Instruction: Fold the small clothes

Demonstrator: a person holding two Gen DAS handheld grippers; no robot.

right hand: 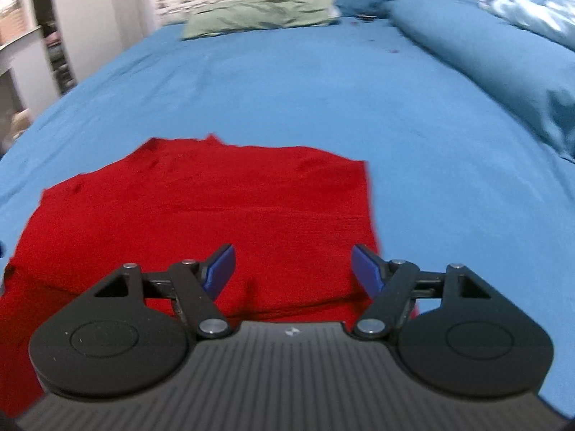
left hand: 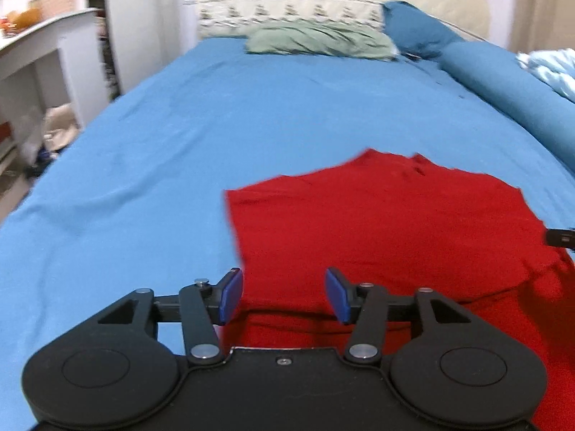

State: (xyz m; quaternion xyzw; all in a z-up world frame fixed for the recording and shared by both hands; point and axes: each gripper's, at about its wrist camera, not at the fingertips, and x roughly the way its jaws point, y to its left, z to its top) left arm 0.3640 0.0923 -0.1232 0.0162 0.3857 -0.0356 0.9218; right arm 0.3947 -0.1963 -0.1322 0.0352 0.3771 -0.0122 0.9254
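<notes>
A small red garment (left hand: 388, 230) lies spread flat on the blue bed sheet (left hand: 151, 165), with a fold line across its near part. My left gripper (left hand: 284, 294) is open and empty, just above the garment's near left edge. My right gripper (right hand: 293, 269) is open and empty, above the near right side of the same garment (right hand: 201, 208). A dark bit of the right gripper shows at the right edge of the left wrist view (left hand: 560, 237).
A green pillow (left hand: 320, 41) and a cream patterned pillow (left hand: 287, 10) lie at the head of the bed. A blue bolster (right hand: 496, 61) and a light blue blanket (right hand: 535, 3) lie along the right. A white shelf unit (left hand: 39, 72) stands to the left of the bed.
</notes>
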